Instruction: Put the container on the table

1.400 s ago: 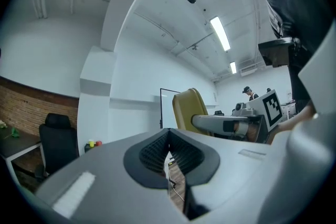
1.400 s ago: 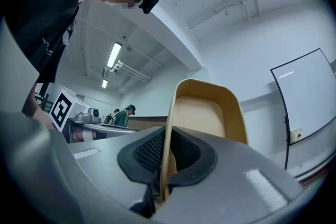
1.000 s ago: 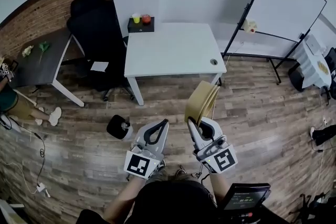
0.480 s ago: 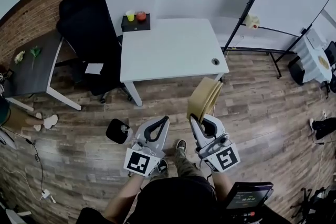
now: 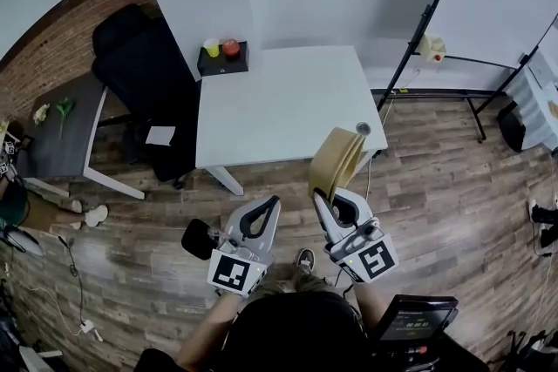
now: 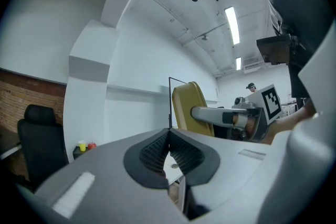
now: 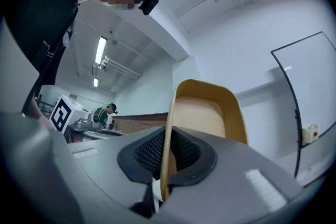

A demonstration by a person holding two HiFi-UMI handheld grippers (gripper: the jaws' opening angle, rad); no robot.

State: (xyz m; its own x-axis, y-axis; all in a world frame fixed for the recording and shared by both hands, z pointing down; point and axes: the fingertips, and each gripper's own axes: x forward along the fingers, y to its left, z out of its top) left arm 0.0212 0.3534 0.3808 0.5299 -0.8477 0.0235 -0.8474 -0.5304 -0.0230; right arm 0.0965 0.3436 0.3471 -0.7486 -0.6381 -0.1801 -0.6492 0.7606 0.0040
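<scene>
A tan, shallow container (image 5: 336, 163) stands on edge in the air, its rim pinched by my right gripper (image 5: 324, 198). In the right gripper view the container (image 7: 210, 113) rises out of the shut jaws of that gripper (image 7: 167, 139). It hangs over the front right corner of the white table (image 5: 279, 100). My left gripper (image 5: 270, 205) is beside it on the left, shut and empty, over the wooden floor just short of the table's front edge. The left gripper view shows that gripper's (image 6: 168, 136) pads pressed together and the container (image 6: 189, 105) to the right.
A black box with a yellow cup and a red object (image 5: 222, 57) sits at the table's far left corner. A black office chair (image 5: 139, 74) and a grey table (image 5: 61, 113) stand at left. A whiteboard stand (image 5: 453, 22) is at right. A black round object (image 5: 199, 238) lies on the floor.
Both grippers and the container have come forward toward the white table. The container's top now overlaps the table's front right corner instead of hanging over the floor.
</scene>
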